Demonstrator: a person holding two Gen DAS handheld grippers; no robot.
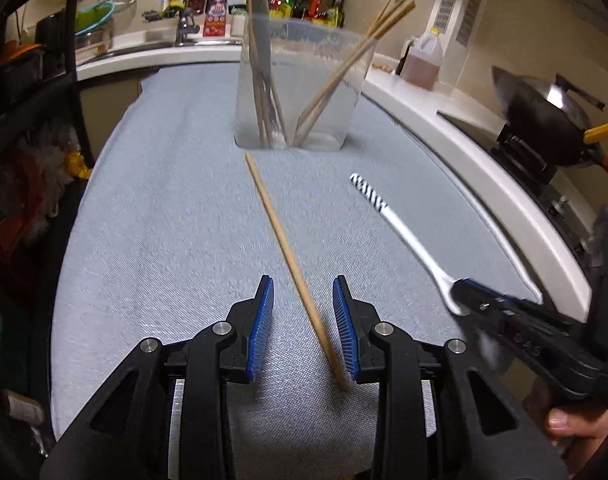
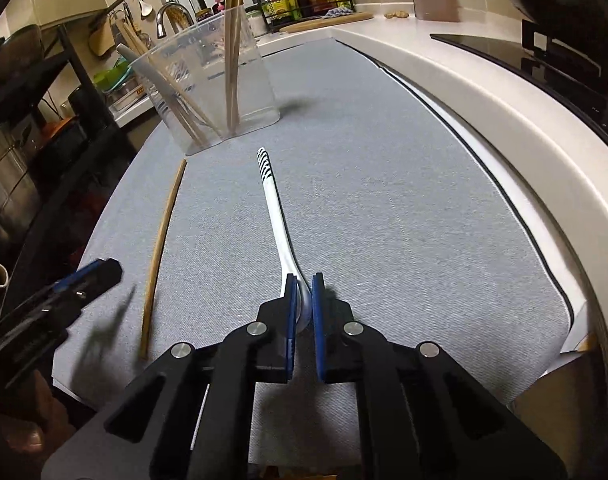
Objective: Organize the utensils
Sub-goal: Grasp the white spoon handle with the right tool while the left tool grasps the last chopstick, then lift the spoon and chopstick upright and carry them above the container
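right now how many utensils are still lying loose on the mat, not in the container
2. A wooden chopstick lies between the open left claw's pads, untouched. A white spoon with a striped handle lies to its right, its bowl end pinched by the right claw.

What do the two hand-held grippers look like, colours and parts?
Both match. The left hand-held gripper and the right hand-held gripper have black plastic linkage arms with triangular cut-outs, round silver pivot pins, and two fingers faced with ribbed blue pads. No cables or sleeves are visible.
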